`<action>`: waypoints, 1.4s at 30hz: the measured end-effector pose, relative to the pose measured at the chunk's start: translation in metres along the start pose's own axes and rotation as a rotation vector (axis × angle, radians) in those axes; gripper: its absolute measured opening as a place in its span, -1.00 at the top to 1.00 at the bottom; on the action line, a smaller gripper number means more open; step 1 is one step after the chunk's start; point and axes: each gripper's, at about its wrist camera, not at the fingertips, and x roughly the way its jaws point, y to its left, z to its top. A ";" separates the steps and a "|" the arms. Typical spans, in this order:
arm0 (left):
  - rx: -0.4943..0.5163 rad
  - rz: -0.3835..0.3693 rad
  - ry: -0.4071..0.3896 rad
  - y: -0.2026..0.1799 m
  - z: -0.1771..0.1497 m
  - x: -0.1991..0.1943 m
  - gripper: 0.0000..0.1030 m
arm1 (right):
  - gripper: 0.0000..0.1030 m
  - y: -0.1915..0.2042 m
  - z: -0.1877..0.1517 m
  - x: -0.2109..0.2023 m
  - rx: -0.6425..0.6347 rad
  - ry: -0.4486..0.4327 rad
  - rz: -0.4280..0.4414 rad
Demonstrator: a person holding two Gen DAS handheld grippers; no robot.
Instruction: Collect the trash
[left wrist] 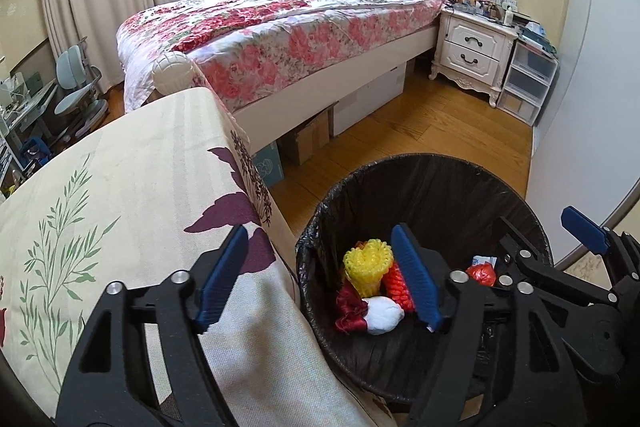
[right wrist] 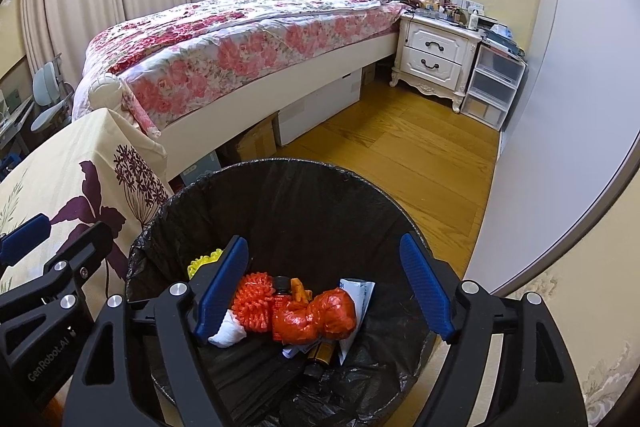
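- My left tool stands wide with nothing between its pads, straddling the seam where the cloth-covered counter meets the bin.
- My right tool is also wide and empty, hanging over the bin's mouth.
- The trash sits in the black-lined bin: a yellow foam net, an orange foam net, a white wad, a dark red scrap, a crumpled orange bag, plus a small bottle and paper beneath.
- I judge the drop done for these pieces; the visible stretch of counter and the wooden floor show no loose trash, though much of the counter lies outside both views.
- The bin rim stands just beside the counter's edge at 9 o'clock from the bin; that gap is tight.
- Open floor runs from 12 to 2 o'clock toward the bed and nightstand.
- A pale curved panel closes in at 3 o'clock, near my right tool.
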 end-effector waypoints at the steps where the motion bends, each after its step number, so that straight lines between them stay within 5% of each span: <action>1: -0.005 0.000 -0.001 0.001 0.000 -0.001 -0.55 | -0.49 -0.001 0.000 -0.001 0.003 -0.001 -0.002; 13: -0.035 0.023 -0.030 0.014 0.000 -0.012 -0.75 | -0.57 -0.007 -0.001 -0.013 0.023 -0.015 -0.035; 42: -0.078 0.062 -0.110 0.053 -0.033 -0.089 -0.82 | -0.65 0.012 -0.025 -0.097 -0.009 -0.122 -0.001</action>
